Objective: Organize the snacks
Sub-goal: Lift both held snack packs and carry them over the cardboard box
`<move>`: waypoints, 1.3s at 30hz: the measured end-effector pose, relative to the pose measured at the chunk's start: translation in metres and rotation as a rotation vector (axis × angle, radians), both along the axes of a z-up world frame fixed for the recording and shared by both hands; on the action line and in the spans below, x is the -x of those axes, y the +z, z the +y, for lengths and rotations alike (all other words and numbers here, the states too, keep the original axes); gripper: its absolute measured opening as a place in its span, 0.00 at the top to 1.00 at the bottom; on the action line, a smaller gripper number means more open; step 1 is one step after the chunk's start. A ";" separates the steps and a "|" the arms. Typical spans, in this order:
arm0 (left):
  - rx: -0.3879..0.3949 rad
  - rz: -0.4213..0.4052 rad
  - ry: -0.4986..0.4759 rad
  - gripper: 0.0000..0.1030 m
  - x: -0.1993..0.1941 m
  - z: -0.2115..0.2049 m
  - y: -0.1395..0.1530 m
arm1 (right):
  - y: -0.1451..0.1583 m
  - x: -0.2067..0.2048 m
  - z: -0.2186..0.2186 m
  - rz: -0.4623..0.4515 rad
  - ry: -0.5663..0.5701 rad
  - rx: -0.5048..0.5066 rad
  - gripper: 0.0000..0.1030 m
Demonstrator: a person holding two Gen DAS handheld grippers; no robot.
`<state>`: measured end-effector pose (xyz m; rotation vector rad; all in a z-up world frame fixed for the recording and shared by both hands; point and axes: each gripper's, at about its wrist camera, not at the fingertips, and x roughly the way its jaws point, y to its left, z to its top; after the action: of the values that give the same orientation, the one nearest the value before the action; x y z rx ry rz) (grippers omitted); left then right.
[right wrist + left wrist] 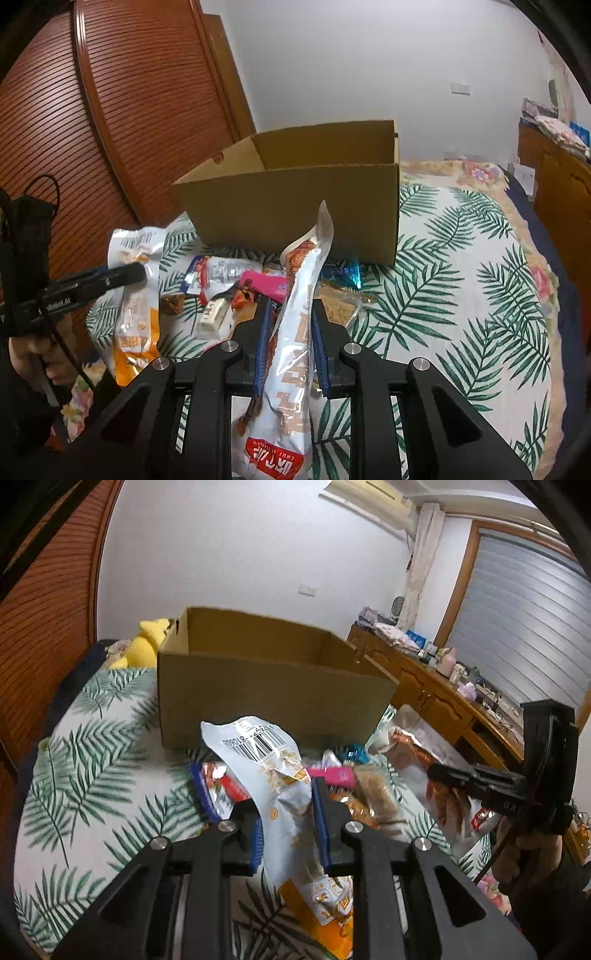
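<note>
Early stage. Left tool (286, 812) clamped on white-and-orange foil snack bag with barcode (273, 775); right tool (291, 325) clamped on white-and-red foil snack pouch (291, 354), both raised over the leaf-print bed (461, 295). Open brown cardboard box (295, 199) shows nothing inside from here. Loose snack pile (236, 288) in front of it still unsorted.

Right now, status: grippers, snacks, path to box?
Left gripper shut on white-orange snack bag. Right gripper shut on white-red snack bag. Cardboard box open ahead. Loose snacks on bedspread before it.
</note>
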<state>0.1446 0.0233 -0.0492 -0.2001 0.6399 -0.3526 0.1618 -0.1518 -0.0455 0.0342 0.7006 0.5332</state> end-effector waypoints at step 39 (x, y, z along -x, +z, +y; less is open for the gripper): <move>-0.071 -0.226 -0.014 0.81 -0.163 0.031 0.097 | 0.091 -0.125 0.066 -0.253 0.096 0.043 0.81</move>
<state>0.3079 0.0541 0.0482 -0.0858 0.4306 -0.3598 0.2873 -0.0861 0.0457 -0.1065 0.4682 0.6025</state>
